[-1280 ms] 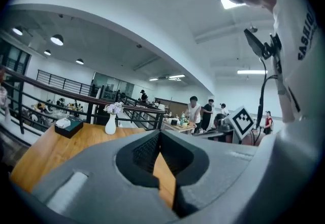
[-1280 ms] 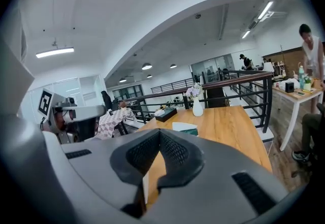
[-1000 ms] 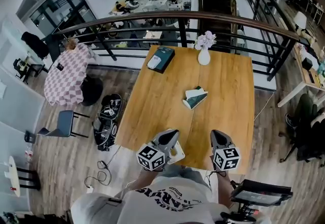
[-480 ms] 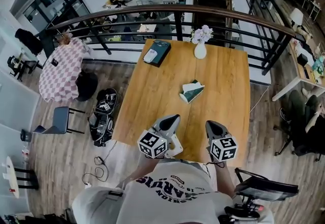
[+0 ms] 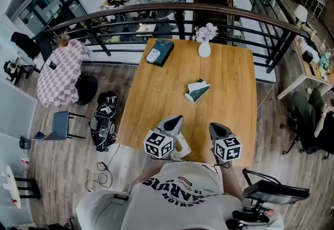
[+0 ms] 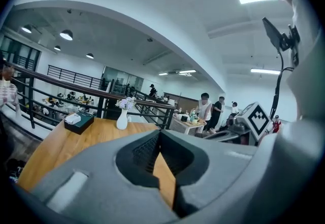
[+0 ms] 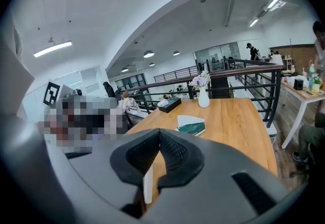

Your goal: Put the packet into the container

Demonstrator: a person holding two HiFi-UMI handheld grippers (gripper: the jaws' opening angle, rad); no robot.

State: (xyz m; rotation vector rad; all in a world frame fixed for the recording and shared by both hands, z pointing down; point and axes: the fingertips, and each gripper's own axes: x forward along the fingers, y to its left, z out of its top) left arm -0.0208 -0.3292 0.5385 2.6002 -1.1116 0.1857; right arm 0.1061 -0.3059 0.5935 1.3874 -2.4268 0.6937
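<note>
While both tools hang over the near end of the long light-brown wooden surface (image 5: 229,83), neither touches anything lying on it. The left tool (image 5: 175,119) has its dark grey jaws pressed together with nothing between them, as the left gripper view shows at the tips (image 6: 158,134). The right tool (image 5: 216,125) is likewise pressed together and empty (image 7: 159,130).

A dark teal rectangular box (image 5: 163,51) sits at the far left corner of the surface, well apart from both tools, with a white object (image 5: 154,56) resting on its top. The green-and-white flat packet (image 5: 197,91) lies near the middle of the surface, ahead of the tools and clear of both, roughly on a line running between them. In the right gripper view it lies just beyond the closed tips and a little to their right (image 7: 191,125). A squarish white item (image 5: 181,148) lies at the near edge just beside the left tool; what it is I cannot tell. A white vase of pale flowers (image 5: 204,49) stands upright at the far edge.
</note>
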